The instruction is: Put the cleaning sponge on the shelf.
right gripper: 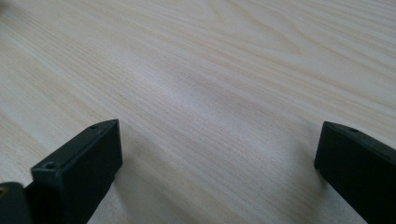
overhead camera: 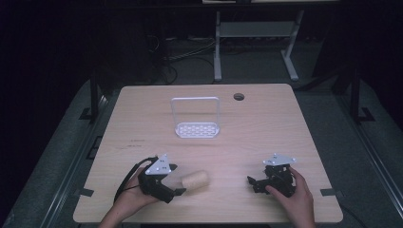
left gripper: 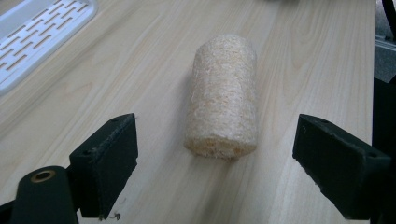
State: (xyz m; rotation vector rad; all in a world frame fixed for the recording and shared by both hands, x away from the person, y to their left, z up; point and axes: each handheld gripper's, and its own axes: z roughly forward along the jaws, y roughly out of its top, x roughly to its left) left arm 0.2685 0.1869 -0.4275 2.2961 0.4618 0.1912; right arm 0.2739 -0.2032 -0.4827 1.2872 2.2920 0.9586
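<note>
Lying on its side near the front edge of the pale wooden table point(overhead camera: 142, 123) is a short beige cylinder of coarse loofah fibre point(overhead camera: 196, 181), just right of the left gripper point(overhead camera: 177, 179).

Left gripper: black, with a grey three-cornered plate on top, held in the person's left hand point(overhead camera: 135, 190). Jaws spread wide. Left gripper view puts the loofah cylinder point(left gripper: 222, 95) lengthwise just ahead of the gap between the two jaws, its near end face toward the camera, clear of both pads. Nothing gripped.

Right gripper point(overhead camera: 253, 184): same build, held in the right hand point(overhead camera: 294, 194) at the front right of the table, well apart from the cylinder. Right gripper view shows its jaws also standing wide, bare wood grain between them.

Farther back, around the table's middle, a white plastic rack with a slotted base and a tall hoop frame point(overhead camera: 196, 118) stands upright. Its slotted base shows at the upper left corner of the left gripper view point(left gripper: 32, 37). A round cable hole point(overhead camera: 239, 97) sits near the far edge.
</note>
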